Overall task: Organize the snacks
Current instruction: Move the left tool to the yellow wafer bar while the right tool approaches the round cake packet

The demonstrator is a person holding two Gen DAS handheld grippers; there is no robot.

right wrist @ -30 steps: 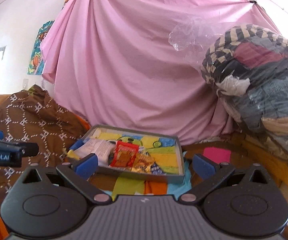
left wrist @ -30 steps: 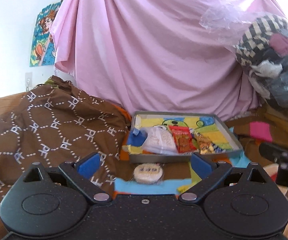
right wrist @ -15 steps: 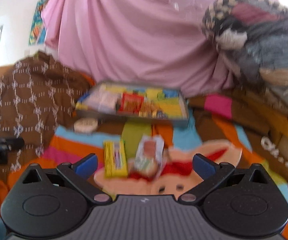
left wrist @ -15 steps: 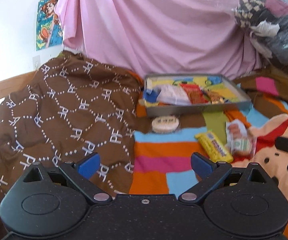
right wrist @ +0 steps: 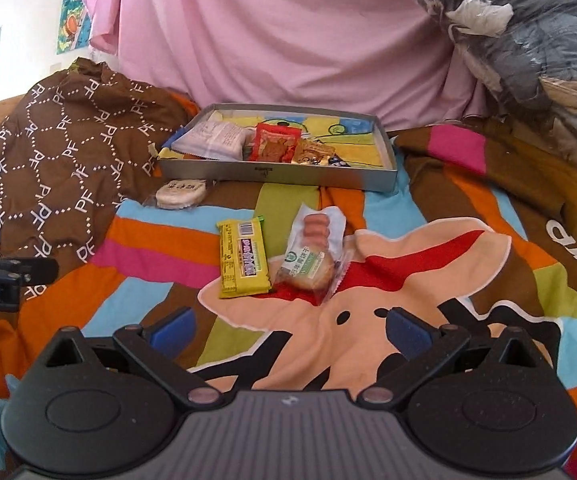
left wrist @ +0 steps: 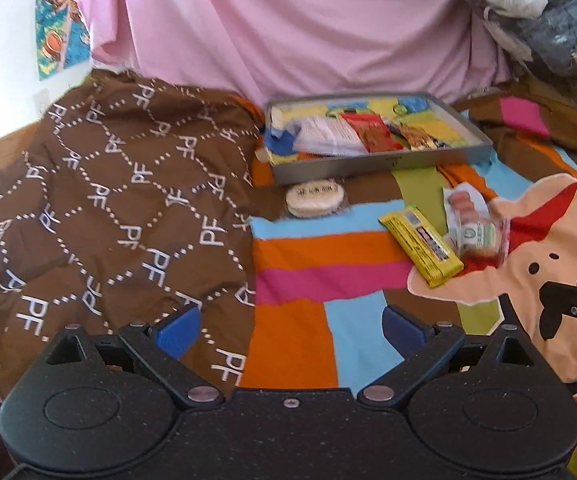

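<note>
We hold the right claw [right wrist: 288, 334] low over the blanket [right wrist: 428, 280], jaws spread wide and empty; the left claw [left wrist: 290, 330] hovers likewise, gaping with nothing in it. Just ahead of the right one lie a glossy yellow bar [right wrist: 243, 262] and a crinkly clear pastry packet [right wrist: 312, 256], side by side. Farther off, a round wrapped cake [right wrist: 180, 194] sits against the grey rectangular tray [right wrist: 280, 176] holding more packets.
</note>
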